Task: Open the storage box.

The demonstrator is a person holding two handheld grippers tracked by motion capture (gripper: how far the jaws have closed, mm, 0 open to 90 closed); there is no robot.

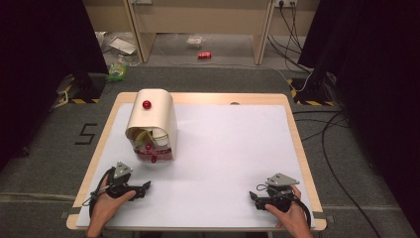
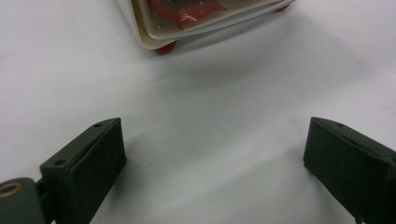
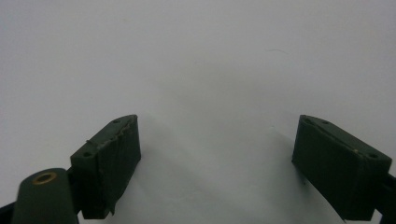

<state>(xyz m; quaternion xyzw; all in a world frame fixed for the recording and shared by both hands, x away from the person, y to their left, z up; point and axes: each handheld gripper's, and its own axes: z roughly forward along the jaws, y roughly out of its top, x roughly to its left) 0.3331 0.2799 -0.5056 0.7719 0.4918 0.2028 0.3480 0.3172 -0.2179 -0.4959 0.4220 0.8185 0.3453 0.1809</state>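
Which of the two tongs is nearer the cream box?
The left tongs: they sit just below the box at the table's left, and their own view shows its base close ahead. The right tongs lie far off at the right.

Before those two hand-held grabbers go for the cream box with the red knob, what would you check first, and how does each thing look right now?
1. Left gripper fingers apart, nothing between: ok.
2. Right gripper fingers apart, nothing between: ok.
3. Cream box stands well inside the white table: ok.
4. Red knob on top uncovered: ok.
5. Bare table between left gripper and box: ok.
6. Whether the red and yellow contents inside the box's open front sit loose: cannot tell.
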